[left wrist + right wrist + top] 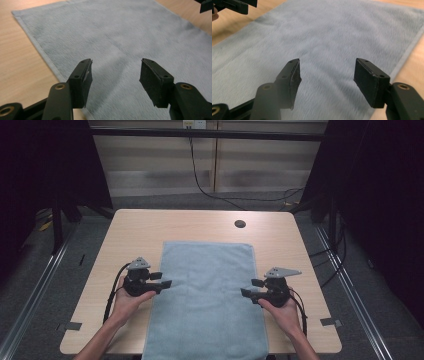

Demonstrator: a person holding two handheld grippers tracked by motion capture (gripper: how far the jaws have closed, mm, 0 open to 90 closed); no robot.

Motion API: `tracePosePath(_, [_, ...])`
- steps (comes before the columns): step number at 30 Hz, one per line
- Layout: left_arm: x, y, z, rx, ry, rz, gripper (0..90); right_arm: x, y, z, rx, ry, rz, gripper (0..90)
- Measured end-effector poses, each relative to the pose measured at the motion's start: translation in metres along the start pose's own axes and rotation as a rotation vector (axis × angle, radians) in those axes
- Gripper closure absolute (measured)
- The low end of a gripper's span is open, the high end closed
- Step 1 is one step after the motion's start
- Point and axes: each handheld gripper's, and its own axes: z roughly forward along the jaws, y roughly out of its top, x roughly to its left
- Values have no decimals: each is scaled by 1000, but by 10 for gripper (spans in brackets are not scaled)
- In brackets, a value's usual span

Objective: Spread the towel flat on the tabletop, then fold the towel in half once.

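Observation:
A light blue towel (207, 295) lies flat on the wooden table (135, 227), its near end hanging over the front edge. My left gripper (164, 279) hovers at the towel's left edge, jaws pointing right and open with nothing between them. In the left gripper view the left gripper (116, 72) stands over the towel (120, 37) near its hemmed edge. My right gripper (249, 287) is at the towel's right edge, pointing left, open and empty. From the right gripper view, the right gripper (327, 72) stands wide above the towel (332, 37).
A dark round hole (240, 224) sits in the tabletop behind the towel. A black cable (200, 180) runs down the back wall to the floor. Bare wood shows on both sides of the towel. Dark curtains flank the table.

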Motion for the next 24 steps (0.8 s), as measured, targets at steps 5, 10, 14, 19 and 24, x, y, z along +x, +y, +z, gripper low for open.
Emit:
tracePosePath(5, [11, 4, 7, -22, 26, -11, 432, -9, 14, 16, -2, -19, 0, 377])
tracePosePath(10, [21, 5, 18, 21, 38, -22, 419, -21, 14, 34, 23, -44, 27, 376])
tracePosePath(14, [24, 4, 28, 42, 40, -11, 425, -24, 16, 46, 37, -43, 34, 375])
tracePosePath(19, [22, 1, 35, 75, 39, 12, 440, -27, 17, 60, 54, -48, 39, 375])
tracePosePath(24, [18, -2, 39, 87, 55, 62, 445, -27, 14, 69, 86, -67, 26, 372])
